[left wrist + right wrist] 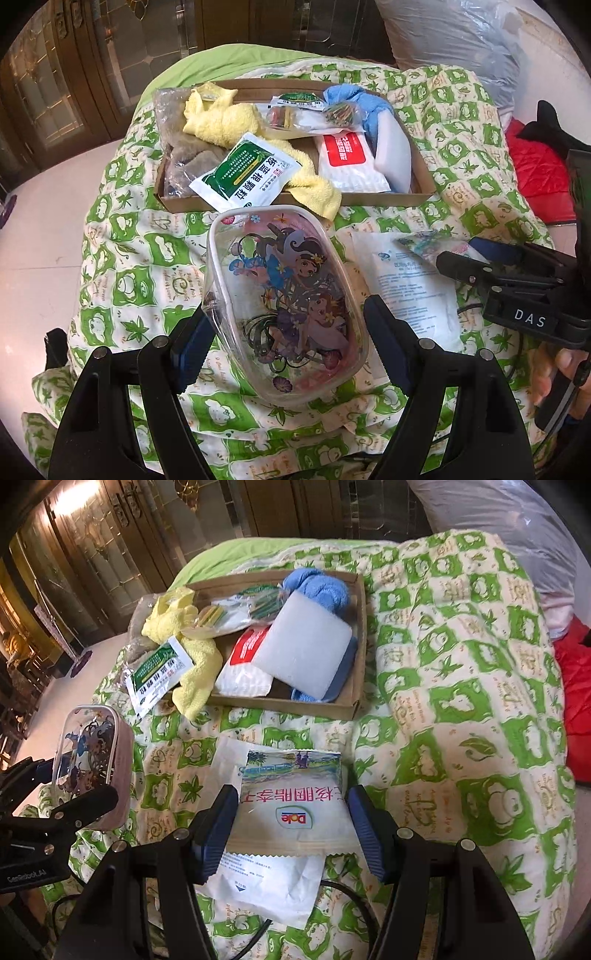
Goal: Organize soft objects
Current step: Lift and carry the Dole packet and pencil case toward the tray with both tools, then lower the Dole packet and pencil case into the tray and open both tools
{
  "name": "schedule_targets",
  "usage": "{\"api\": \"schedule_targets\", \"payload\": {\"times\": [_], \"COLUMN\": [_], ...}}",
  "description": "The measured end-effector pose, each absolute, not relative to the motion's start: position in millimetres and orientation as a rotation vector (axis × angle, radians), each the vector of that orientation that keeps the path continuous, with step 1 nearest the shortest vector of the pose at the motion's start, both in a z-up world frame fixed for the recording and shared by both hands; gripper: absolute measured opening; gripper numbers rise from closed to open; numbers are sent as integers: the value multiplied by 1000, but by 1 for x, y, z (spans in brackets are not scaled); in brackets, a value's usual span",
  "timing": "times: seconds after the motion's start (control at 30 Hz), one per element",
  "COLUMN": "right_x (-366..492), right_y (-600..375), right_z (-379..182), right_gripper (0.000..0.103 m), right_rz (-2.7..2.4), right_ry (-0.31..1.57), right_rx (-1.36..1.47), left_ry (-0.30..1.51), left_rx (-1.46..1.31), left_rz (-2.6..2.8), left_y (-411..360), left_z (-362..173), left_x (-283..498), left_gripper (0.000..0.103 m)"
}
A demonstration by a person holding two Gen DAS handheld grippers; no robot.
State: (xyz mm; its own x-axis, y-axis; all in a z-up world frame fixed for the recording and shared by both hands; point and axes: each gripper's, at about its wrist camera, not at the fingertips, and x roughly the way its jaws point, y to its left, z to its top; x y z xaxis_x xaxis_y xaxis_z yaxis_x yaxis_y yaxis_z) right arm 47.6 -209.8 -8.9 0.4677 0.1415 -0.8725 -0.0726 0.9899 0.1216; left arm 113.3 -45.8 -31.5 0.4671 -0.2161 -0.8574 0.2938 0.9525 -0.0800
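Observation:
My left gripper [286,339] is shut on a clear plastic pouch [286,299] printed with cartoon girls, and holds it over the quilt; the pouch also shows in the right wrist view [92,764]. My right gripper [291,830] is shut on a Dole snack packet [291,805], its fingers pressing both side edges, above a white paper packet [280,890]. A cardboard tray [369,199] holds a yellow towel [229,122], a blue towel [354,96], a white sponge [306,650], a wet-wipes pack [347,162] and a green-and-white sachet [243,173].
A green-and-cream quilt [461,701] covers the bed. A red cloth [576,701] lies at the right. A grey plastic-wrapped bundle [461,40] sits behind. Dark wooden doors [92,554] and pale floor tiles [48,221] are at the left.

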Motion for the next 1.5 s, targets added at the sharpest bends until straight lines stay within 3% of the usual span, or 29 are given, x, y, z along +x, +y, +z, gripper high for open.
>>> {"api": "schedule_targets", "payload": {"times": [0.63, 0.97, 1.5], "right_x": [75, 111, 216], "right_y": [-205, -202, -198], "right_z": [30, 53, 45], "right_gripper": [62, 62, 62], "right_rz": [153, 154, 124], "right_ry": [1027, 979, 953], "right_rx": [43, 63, 82], "left_ry": [1002, 945, 968], "left_rx": [97, 14, 30], "left_rz": [-300, -287, -342], "left_y": [-41, -45, -53], "left_z": [-15, 14, -11], "left_x": [144, 217, 281], "left_gripper": [79, 79, 79]}}
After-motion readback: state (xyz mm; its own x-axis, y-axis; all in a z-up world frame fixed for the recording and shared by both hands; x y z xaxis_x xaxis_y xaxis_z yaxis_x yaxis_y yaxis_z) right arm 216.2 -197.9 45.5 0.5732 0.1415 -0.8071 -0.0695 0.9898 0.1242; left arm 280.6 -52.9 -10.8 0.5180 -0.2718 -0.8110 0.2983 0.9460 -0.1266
